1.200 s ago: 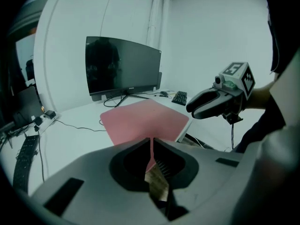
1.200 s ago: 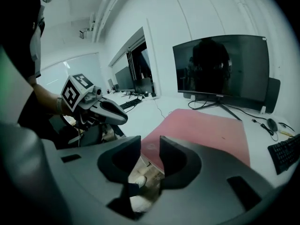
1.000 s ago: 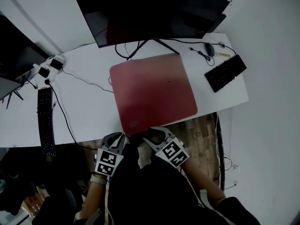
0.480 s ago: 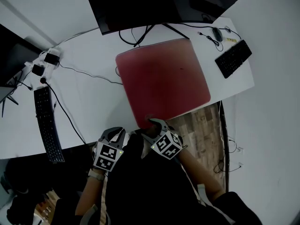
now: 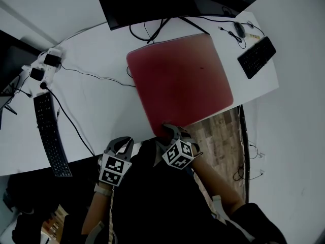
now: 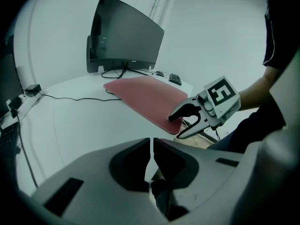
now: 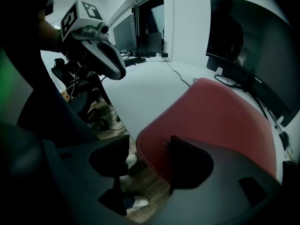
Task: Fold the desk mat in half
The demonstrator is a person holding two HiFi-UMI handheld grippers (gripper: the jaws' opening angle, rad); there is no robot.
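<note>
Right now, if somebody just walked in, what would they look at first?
Probably the big red desk mat in the middle of the white desk, its near corner poking over the front edge. The right gripper sits at that corner, jaws opening with the corner between them. Behind stands a wide dark monitor.

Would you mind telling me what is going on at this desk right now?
A person with a two-jaw gripper in each hand is working on the flat red desk mat, which lies unfolded on the white desk, its near corner past the edge. The right gripper's jaws are opening around that corner, one above and one below, not gripping yet. The left gripper is shut and empty near the desk's edge.
</note>
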